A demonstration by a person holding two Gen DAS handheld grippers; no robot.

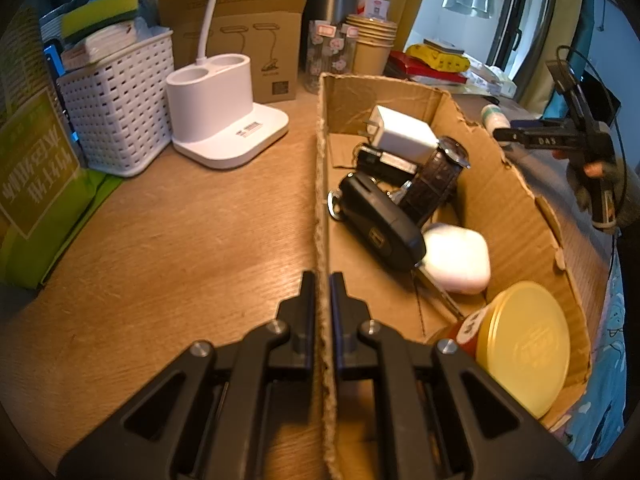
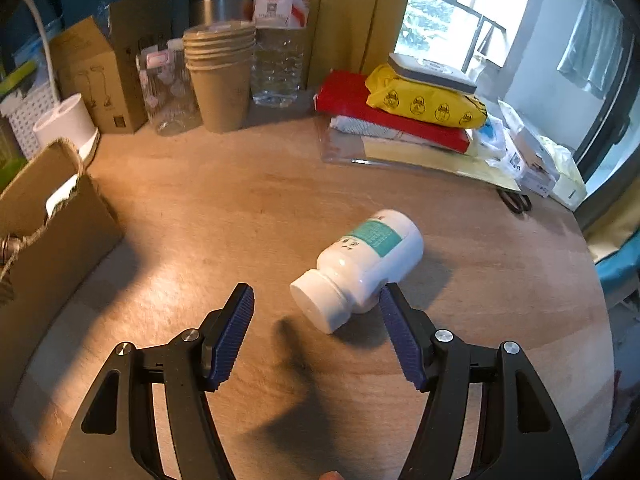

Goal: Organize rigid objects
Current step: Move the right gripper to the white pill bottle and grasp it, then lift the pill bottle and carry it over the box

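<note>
On the table (image 2: 240, 208), white bottle (image 2: 360, 264) between spread right tool (image 2: 316, 300) fingers.

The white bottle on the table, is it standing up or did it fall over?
Fallen over. The white bottle lies on its side on the wooden table, with its cap pointing toward the open right gripper.
</note>
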